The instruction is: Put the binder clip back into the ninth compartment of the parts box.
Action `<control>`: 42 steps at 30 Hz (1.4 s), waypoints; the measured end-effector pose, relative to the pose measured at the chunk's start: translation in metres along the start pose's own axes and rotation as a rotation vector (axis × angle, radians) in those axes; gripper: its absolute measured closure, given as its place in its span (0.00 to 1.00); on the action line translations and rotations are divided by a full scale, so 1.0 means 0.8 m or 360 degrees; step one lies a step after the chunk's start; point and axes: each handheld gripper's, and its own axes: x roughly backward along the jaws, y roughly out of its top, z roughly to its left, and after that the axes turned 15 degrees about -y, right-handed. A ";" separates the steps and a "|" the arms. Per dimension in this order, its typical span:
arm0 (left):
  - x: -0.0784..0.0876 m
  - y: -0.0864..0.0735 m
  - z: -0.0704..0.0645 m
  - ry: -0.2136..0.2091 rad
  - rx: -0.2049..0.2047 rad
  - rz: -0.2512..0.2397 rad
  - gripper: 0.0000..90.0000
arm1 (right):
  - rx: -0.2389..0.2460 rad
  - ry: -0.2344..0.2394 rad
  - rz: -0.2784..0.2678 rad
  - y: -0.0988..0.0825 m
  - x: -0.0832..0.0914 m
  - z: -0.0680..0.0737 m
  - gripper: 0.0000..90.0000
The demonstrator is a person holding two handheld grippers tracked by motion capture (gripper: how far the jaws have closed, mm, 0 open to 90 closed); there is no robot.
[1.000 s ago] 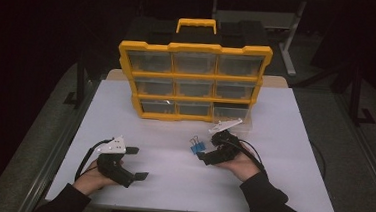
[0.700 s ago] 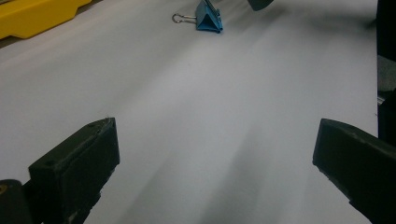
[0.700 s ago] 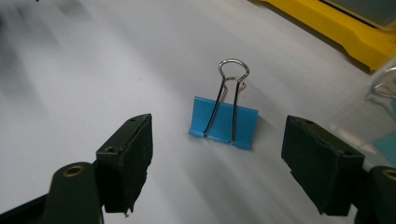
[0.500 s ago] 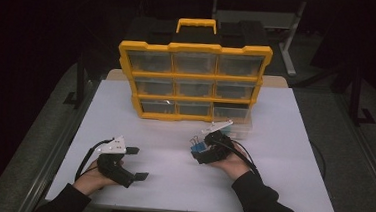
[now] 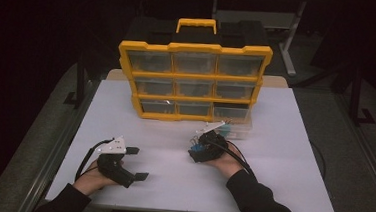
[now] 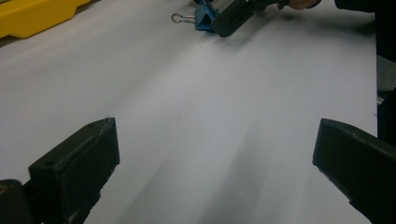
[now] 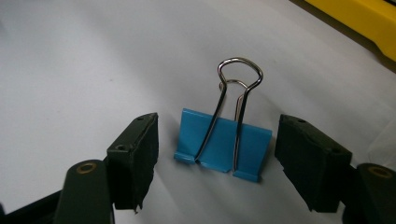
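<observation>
binder clip [image 7: 223, 145] on table [image 5: 282, 157] | between right gripper [image 7: 217, 161] fingers [image 7: 135, 154] | drawer organizer [image 5: 193, 81] behind

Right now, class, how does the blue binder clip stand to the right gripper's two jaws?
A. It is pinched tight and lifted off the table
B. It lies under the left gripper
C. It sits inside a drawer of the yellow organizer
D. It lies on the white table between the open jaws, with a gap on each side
D: in the right gripper view the blue binder clip lies on the white table between the right gripper's jaws, with a gap on each side.
</observation>
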 end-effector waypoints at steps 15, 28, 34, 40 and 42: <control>-0.001 0.001 0.000 0.0000 0.0007 -0.0003 0.00 | 0.0051 -0.0026 -0.0048 0.000 0.000 -0.001 0.53; -0.002 0.003 0.001 0.0009 0.0013 -0.0003 0.00 | 0.0034 0.0041 -0.0085 0.005 0.014 -0.006 0.54; -0.002 0.002 0.002 0.0009 0.0016 0.0002 0.00 | 0.0027 0.0070 -0.0144 0.015 0.033 -0.013 0.54; -0.001 0.000 0.002 0.0010 0.0019 -0.0010 0.00 | 0.0052 0.0113 -0.0174 0.026 0.053 -0.018 0.54; -0.001 0.000 0.002 0.0009 0.0012 -0.0003 0.00 | 0.0060 0.0125 -0.0188 0.029 0.059 -0.020 0.54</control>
